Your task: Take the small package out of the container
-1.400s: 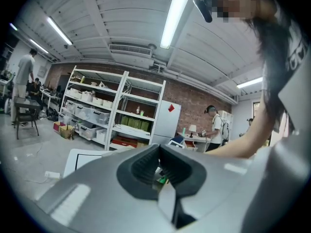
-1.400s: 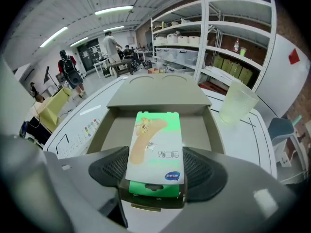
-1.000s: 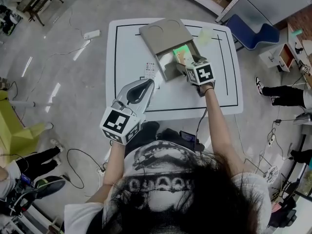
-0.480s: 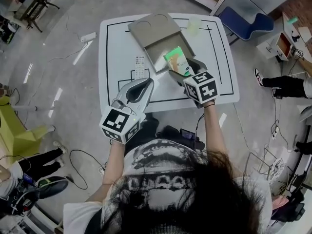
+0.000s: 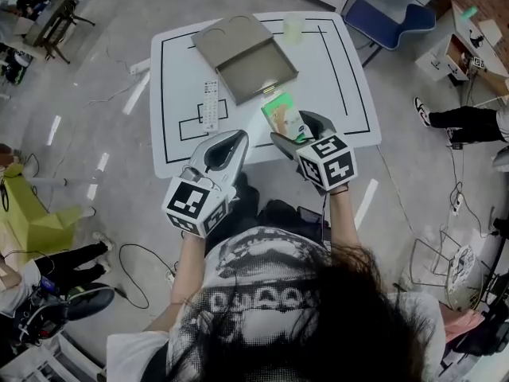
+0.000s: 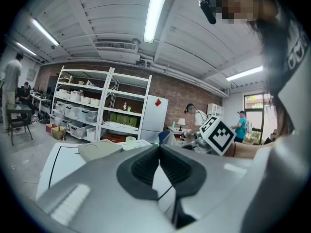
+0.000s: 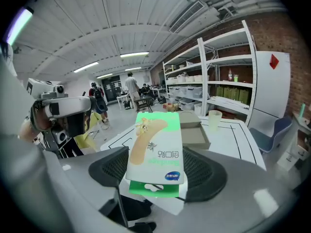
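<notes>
My right gripper [image 5: 286,134] [image 7: 155,171] is shut on the small green-and-white package [image 5: 282,116] [image 7: 156,152], held up in the air above the near edge of the white table [image 5: 342,78]. The grey cardboard container [image 5: 245,52] [image 7: 194,132] lies open on the table's far half, its tray showing nothing inside, its lid beside it. My left gripper [image 5: 231,143] [image 6: 159,155] hangs near the table's near edge with its jaws together and nothing between them.
A remote control [image 5: 210,106] lies on the table left of the container. A pale plastic cup [image 5: 293,27] [image 7: 214,120] stands at the far edge. Shelving, a blue chair [image 5: 390,18] and people on the floor surround the table.
The right gripper has lifted the package out of the container and drawn it back toward me. The head view has shifted, so the table sits farther away. The left gripper has stayed put.
</notes>
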